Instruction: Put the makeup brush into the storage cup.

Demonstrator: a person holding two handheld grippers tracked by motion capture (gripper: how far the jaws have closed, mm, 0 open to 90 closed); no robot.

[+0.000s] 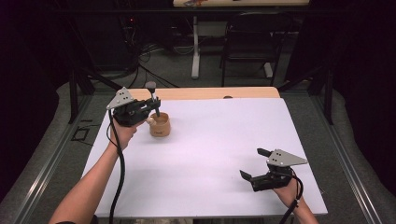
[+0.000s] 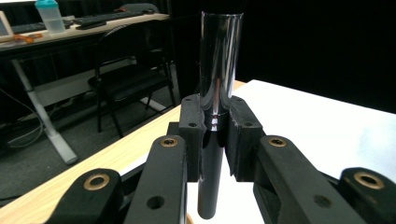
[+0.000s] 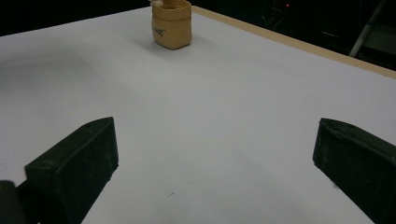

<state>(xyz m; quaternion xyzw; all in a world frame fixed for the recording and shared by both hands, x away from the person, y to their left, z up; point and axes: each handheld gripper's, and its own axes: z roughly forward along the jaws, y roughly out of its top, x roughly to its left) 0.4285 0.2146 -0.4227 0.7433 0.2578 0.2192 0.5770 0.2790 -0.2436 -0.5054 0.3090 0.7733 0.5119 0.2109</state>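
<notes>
At the left of the high view, a person's bare left forearm reaches up from the bottom edge to the left gripper (image 1: 154, 108), held in the upper left part of the white table (image 1: 210, 154). Its jaws are pressed together on a dark cylindrical tool (image 1: 153, 99) with a rounded knob on top, which stands nearly upright. In the left gripper view the same tool (image 2: 218, 74) rises through the centre of the frame, its upper part glossy and reflective, its lower part matte black, clamped between the two black jaws. Just right of that gripper in the high view sits a small tan pot (image 1: 159, 125), with the tool's lower end at or just above its near rim; whether they touch cannot be told. The pot also appears at the top centre of the right gripper view (image 3: 172, 24), far across the white surface. Toward the lower right of the high view, the right gripper (image 1: 253, 163) rests low over the table near its front edge, held in the person's right hand, its jaws spread wide with nothing between them. Beyond the table, at the top of the frame, stand a black folding chair (image 1: 252, 39) and a desk leg.
</notes>
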